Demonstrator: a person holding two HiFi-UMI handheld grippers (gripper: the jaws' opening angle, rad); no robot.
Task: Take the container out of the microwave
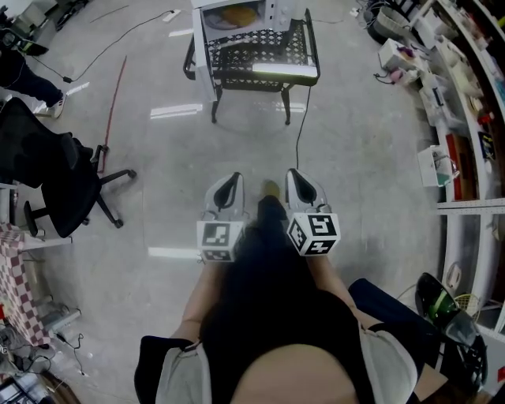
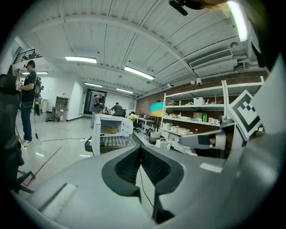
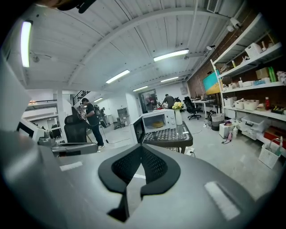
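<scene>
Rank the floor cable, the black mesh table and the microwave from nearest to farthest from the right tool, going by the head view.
1. The floor cable: on the floor just ahead of the right tool.
2. The black mesh table: farther ahead, toward the top of the view.
3. The microwave: on the table's back part, at the view's top edge.

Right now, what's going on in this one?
A person stands on the open floor with a gripper in each hand, facing a microwave that sits on a black mesh table some way ahead. The microwave's door is swung open, and a yellowish container sits inside it. The left gripper and the right gripper are both shut and empty, held side by side in front of the body. Nothing has been reached yet.
</scene>
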